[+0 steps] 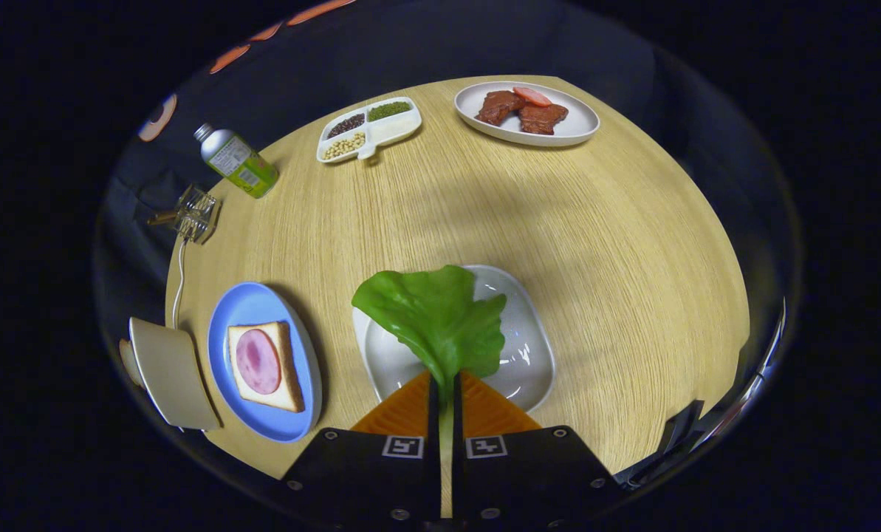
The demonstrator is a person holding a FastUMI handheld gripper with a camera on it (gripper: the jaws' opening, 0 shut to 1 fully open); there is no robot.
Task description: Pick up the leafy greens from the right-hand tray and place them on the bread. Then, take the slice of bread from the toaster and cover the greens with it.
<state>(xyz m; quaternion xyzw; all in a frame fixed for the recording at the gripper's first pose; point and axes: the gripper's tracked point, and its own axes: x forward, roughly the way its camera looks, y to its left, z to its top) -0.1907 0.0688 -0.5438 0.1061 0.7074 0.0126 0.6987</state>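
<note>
Between fingers: lettuce leaf point(436, 319), stem pinched by gripper point(445, 384), jaws nearly closed on it, leaf raised over white tray point(529, 347). Left of tray: blue plate point(252, 307) with bread slice point(286, 369) topped by ham point(257, 361). Toaster point(173, 373) beside plate. Far across wooden table point(595, 244): meat plate point(577, 125), divided bean dish point(396, 131), bottle point(238, 161).

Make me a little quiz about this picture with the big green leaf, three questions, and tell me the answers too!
1. True or false: the gripper is shut on the leafy greens.
2. What lies on the bread on the blue plate? A) a pink slice of ham B) a tomato slice C) beans
3. Fill in: just beyond the fingers, under the greens, sits a white ____.

Key: 1 true; 2 A; 3 tray.
</note>
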